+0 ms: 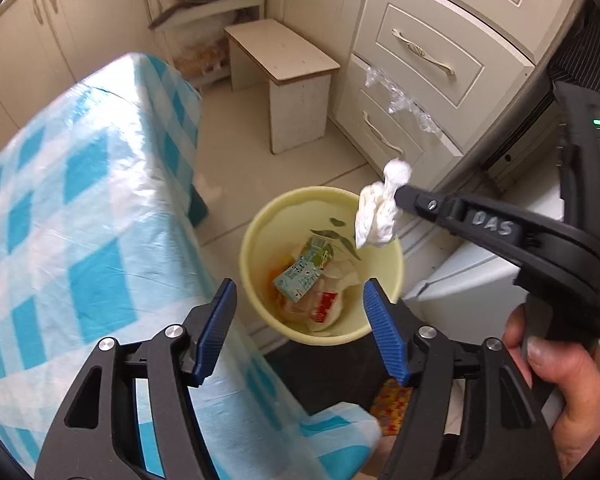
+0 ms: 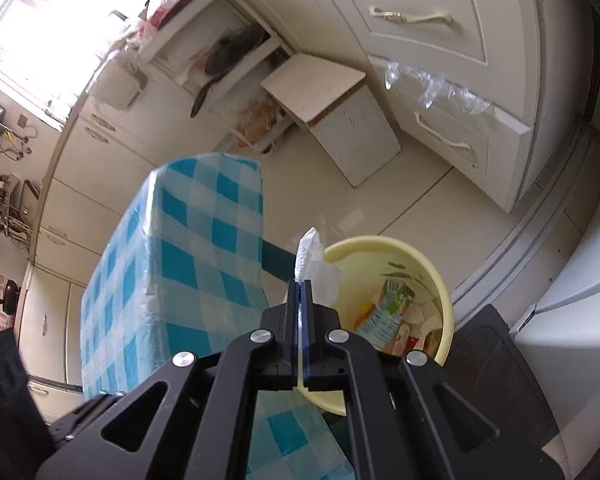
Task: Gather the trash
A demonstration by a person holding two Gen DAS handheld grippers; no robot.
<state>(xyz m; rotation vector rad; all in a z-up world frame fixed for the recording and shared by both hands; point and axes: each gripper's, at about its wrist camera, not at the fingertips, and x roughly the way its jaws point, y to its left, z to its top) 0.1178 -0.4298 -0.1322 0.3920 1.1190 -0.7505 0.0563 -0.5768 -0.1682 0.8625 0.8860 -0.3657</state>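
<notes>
A table (image 1: 60, 216) wears a blue-and-white checked cloth (image 2: 172, 264). Beside it on the pale tiled floor (image 1: 236, 152) stand a yellow bin (image 1: 260, 216) and a small stool (image 1: 288, 64).

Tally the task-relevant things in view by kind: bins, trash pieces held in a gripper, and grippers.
Yellow plastic bins: 1
Crumpled white tissues pinched in the right gripper above the bin's rim: 1
Grippers: 2 (left gripper open and empty over the bin, right shut)
Total: 4

Raised letters "DAS" on the right tool's (image 1: 396, 196) black arm, carton (image 1: 304, 270) print unreadable
</notes>
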